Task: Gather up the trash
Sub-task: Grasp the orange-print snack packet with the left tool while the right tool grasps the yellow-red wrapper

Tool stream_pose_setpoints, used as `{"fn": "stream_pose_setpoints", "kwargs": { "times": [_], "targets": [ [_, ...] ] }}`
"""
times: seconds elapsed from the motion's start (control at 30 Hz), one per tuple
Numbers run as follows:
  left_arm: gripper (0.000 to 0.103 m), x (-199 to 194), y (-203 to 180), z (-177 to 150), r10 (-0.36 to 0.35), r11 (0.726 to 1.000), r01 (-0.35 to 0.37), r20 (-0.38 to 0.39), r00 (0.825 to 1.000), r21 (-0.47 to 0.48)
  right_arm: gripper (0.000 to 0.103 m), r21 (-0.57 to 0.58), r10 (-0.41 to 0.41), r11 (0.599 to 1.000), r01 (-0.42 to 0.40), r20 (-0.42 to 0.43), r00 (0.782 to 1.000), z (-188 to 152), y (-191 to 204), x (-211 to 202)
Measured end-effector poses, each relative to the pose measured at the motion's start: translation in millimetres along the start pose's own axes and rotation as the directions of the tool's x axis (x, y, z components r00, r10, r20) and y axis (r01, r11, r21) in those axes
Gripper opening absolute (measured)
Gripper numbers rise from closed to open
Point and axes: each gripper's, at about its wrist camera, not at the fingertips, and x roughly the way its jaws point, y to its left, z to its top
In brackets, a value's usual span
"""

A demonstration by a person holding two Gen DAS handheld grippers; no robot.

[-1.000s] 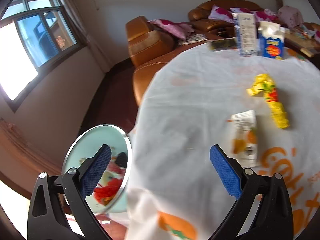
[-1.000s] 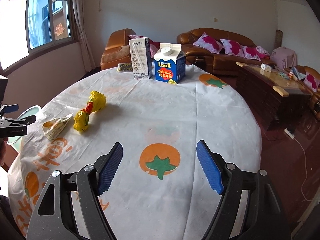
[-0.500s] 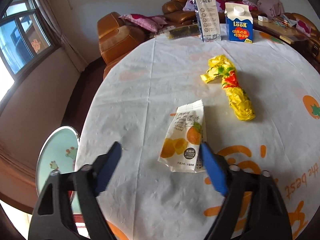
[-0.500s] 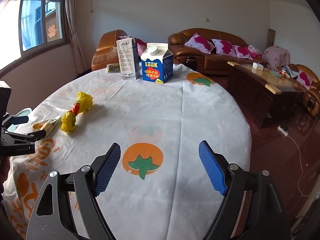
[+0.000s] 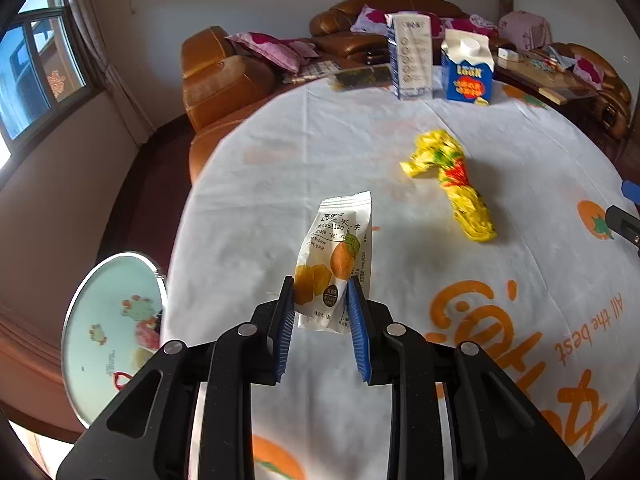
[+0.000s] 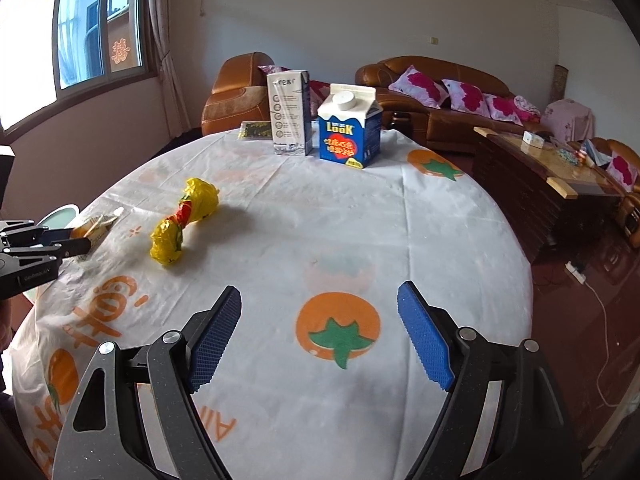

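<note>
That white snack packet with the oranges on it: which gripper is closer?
Left. The left gripper has its fingers around the snack packet; the right gripper hovers open, well away.

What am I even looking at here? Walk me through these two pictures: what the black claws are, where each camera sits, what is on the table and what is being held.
There is no robot. A person holds a hand-held two-finger gripper in each hand, and each carries a wide-angle camera looking along its blue-padded fingers.

In the left camera's picture, the left gripper has its fingers closed against the near end of a white snack wrapper printed with orange fruit. In the right camera's picture, the right gripper hangs open over the table, holding nothing.

The round table wears a white cloth with orange prints. On it lie a crumpled yellow wrapper, a blue milk carton, a tall white carton and a dark flat packet at the far edge. Beside the table, low on the left, is a pale green bin with scraps inside.
</note>
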Motion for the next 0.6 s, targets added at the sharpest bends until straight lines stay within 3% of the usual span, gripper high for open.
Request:
{"fn": "stream_pose_setpoints", "kwargs": {
  "times": [0.27,0.6],
  "targets": [
    [0.026,-19.1,42.0,-2.5,0.108,0.994,-0.106,0.047,0.993,-0.039,0.080,-0.034,0.075,0.997,-0.076,-0.023,0.997,29.3,40.8,25.2],
    [0.026,-20.7,75.3,-16.0,0.129,0.988,-0.126,0.027,0.991,-0.086,0.075,-0.051,0.189,0.979,-0.197,-0.124,0.974,52.0,97.9,63.8]
  ]
}}
